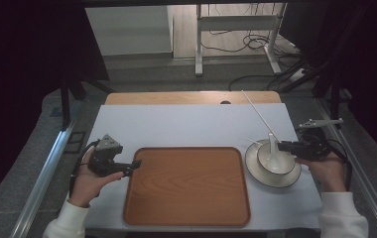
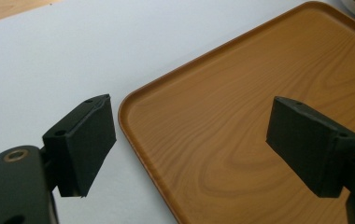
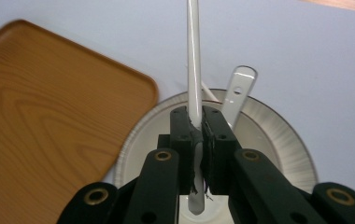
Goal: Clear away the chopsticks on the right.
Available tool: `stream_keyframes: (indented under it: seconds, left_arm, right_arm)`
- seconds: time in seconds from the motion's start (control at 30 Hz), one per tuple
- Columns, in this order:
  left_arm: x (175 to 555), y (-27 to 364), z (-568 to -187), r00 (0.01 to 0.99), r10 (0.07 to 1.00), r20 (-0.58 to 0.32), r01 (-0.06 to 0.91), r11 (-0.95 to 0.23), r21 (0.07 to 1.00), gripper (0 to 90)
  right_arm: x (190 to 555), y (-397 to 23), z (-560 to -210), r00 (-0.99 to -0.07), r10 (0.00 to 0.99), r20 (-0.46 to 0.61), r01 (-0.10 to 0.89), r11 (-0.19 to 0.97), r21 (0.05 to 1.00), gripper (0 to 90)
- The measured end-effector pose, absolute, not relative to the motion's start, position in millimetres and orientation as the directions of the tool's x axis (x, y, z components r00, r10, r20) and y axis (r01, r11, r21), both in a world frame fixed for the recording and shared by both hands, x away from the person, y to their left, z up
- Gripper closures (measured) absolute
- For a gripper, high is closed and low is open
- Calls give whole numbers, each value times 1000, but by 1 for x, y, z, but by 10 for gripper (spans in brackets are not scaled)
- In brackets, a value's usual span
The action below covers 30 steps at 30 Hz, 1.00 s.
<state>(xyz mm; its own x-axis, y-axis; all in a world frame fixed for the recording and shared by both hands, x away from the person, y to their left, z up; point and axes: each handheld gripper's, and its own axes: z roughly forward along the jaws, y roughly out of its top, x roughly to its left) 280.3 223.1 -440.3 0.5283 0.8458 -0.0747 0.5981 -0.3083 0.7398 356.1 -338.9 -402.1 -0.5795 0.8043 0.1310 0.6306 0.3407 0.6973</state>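
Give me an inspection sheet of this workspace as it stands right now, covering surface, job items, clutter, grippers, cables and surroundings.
Surface: white sheet over a wooden table, its bare wood edge showing at the far side.
Job's things: long thin white chopstick, clamped and slanting up over the table; white ceramic bowl on a round white plate; white ceramic spoon standing in the bowl; rectangular wooden tray, nothing on it.
Clutter: nothing seen.
Grippers: left gripper open, poised at the tray's near-left corner, one jaw over the sheet and one over the tray; right gripper shut on the chopstick above the bowl.
Cables: black cables trail from both grippers; loose cables lie on the floor beyond.
Surroundings: dark curtains both sides, metal-framed desk legs behind.
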Motion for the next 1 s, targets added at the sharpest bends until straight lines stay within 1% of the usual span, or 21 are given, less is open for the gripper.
stream_keyframes:
  seconds: [0.17,0.27,0.37,0.83,1.0]
  left_arm:
    - [281,223,-443,533,843,-77,599,-312,738,153]
    - [283,223,-444,533,842,-77,599,-312,737,154]
    - [283,223,-443,533,843,-75,596,-311,741,155]
    - [283,219,-445,542,838,-72,596,-322,736,155]
    - [282,221,-443,536,841,-73,593,-313,742,155]
  right_arm:
    - [349,-333,-404,-565,808,167,635,296,714,846]
    - [345,-324,-408,-587,788,186,627,297,721,846]
    - [342,-309,-413,-604,775,187,626,316,713,846]
    - [325,-274,-419,-657,722,216,621,356,698,846]
    - [314,-254,-424,-687,694,213,611,395,686,846]
